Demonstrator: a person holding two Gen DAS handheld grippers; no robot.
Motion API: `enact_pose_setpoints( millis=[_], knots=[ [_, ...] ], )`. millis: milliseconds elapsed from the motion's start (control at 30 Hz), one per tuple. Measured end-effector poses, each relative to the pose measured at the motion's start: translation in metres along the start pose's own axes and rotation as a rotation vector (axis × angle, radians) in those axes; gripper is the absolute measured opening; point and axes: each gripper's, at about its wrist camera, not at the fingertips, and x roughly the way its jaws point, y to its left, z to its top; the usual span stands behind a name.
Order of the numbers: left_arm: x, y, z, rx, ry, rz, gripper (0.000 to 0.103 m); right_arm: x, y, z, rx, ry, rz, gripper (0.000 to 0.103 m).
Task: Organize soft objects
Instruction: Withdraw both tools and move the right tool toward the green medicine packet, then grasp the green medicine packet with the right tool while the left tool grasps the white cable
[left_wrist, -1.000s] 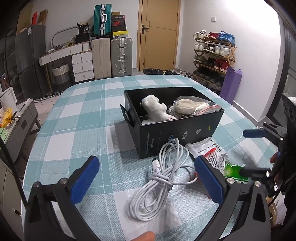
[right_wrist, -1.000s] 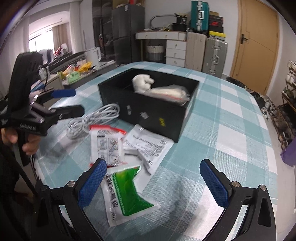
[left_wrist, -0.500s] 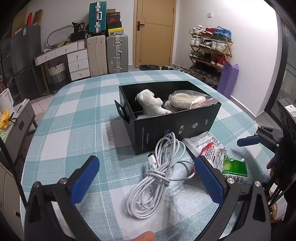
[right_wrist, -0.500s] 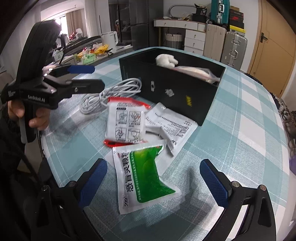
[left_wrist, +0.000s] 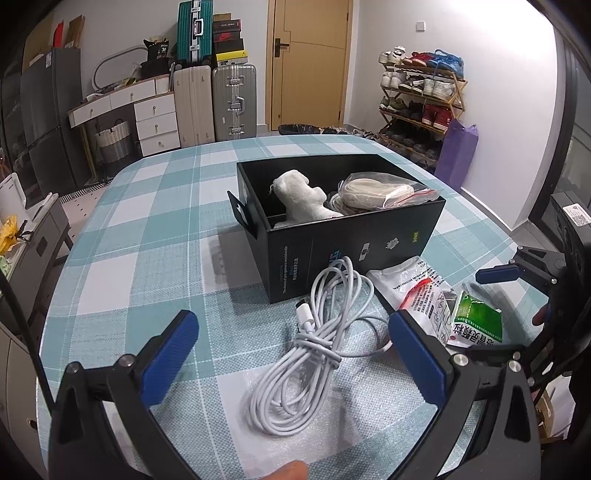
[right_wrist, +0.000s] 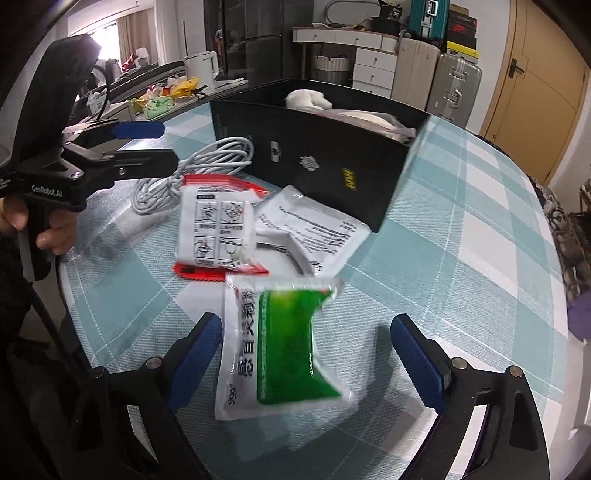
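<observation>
- Between the right gripper's (right_wrist: 306, 360) closing jaws, untouched by the pads, we find the green sachet (right_wrist: 282, 349) flat on the table (right_wrist: 461, 266).
- We judge it light, limp and slick; we would pinch across its flat middle.
- Beyond lie two more packets and the black box (right_wrist: 325, 158).
- The left gripper (left_wrist: 291, 358) stands wide over the white cable (left_wrist: 314, 339), holding nothing.

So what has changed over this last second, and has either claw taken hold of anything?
The right claw has closed in on the green sachet, which now lies between its fingers; the jaws are closing, with the pads not yet pressing. Nothing is gripped. The left claw stays open over the white cable; the black box and other packets are unmoved.
</observation>
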Motion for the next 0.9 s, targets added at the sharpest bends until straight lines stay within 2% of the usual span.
enact_pose_setpoints(
  millis=[367,467,533,600,733,900],
  knots=[
    [0.003,-0.002,-0.001,0.011,0.009,0.005,0.103,-0.003,-0.012,-0.001,0.017,-0.013,0.008,0.079],
    [0.005,-0.003,-0.003,0.015,0.017,0.006,0.103,-0.005,-0.010,-0.003,0.009,-0.016,0.032,0.067],
    [0.006,-0.003,-0.004,0.020,0.023,0.007,0.103,-0.006,-0.008,-0.004,0.002,-0.025,0.054,0.054],
    [0.007,-0.003,-0.004,0.022,0.030,0.015,0.103,-0.007,-0.009,-0.005,0.001,-0.027,0.056,0.048],
    [0.007,-0.002,-0.006,0.027,0.043,0.002,0.103,-0.010,-0.011,-0.007,0.012,-0.035,0.065,0.043],
    [0.007,-0.006,-0.008,0.054,0.056,-0.010,0.103,-0.012,-0.015,-0.007,0.024,-0.042,0.059,0.043]
  ],
)
